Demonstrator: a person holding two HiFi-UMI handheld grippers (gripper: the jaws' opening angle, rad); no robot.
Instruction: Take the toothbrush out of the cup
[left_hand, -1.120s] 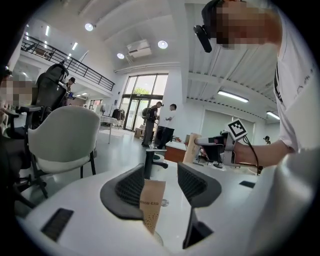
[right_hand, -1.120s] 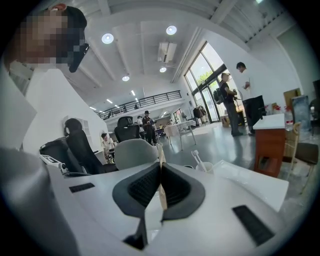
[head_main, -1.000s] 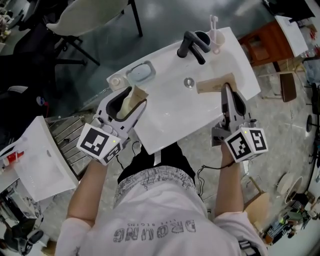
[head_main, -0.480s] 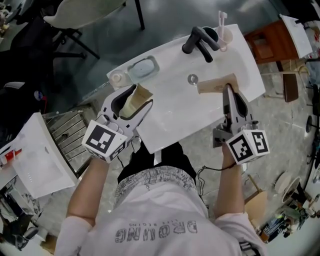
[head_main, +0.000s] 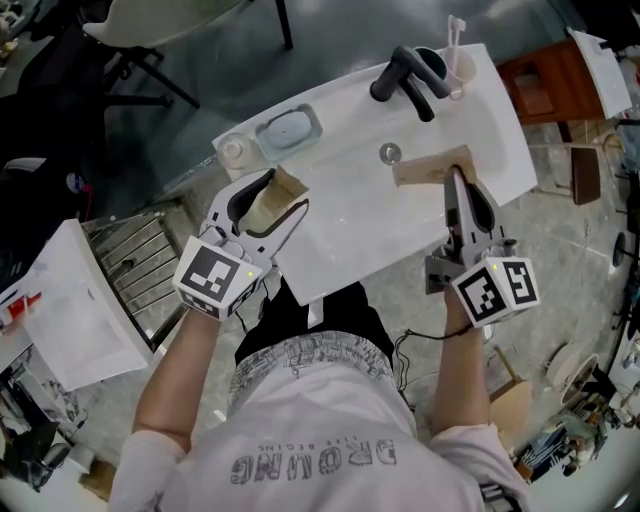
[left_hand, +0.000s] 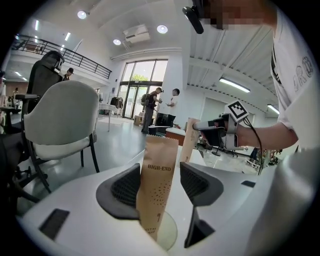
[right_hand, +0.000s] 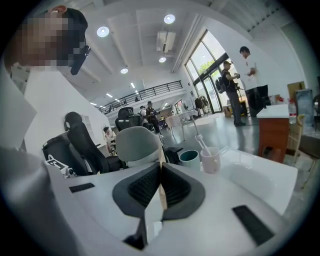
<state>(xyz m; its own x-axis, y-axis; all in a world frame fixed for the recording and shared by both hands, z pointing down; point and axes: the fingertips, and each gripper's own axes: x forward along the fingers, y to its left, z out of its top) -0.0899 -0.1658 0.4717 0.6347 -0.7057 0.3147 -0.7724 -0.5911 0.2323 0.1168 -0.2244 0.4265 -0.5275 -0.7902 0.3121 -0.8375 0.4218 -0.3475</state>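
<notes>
A white toothbrush (head_main: 455, 28) stands in a pale pink cup (head_main: 461, 68) at the sink's far right corner; the cup (right_hand: 210, 160) and the toothbrush (right_hand: 199, 139) also show in the right gripper view. My left gripper (head_main: 283, 193) is at the sink's near left edge, far from the cup. A brown paper bag (left_hand: 156, 175) stands upright between its jaws, which have just been opening, with a gap on the right side. My right gripper (head_main: 452, 176) is shut on a second flat brown paper bag (head_main: 430, 168), seen edge-on (right_hand: 161, 195) between the pads.
A black faucet (head_main: 405, 72) and a dark teal cup (right_hand: 189, 157) stand beside the pink cup. A soap dish (head_main: 287, 130) and a small white jar (head_main: 234, 152) sit at the far left of the white sink (head_main: 500, 120). A drain (head_main: 390, 153) lies mid-basin.
The left gripper's jaws have spread wider around the brown bag. The right gripper stays shut on its bag, almost unmoved.
</notes>
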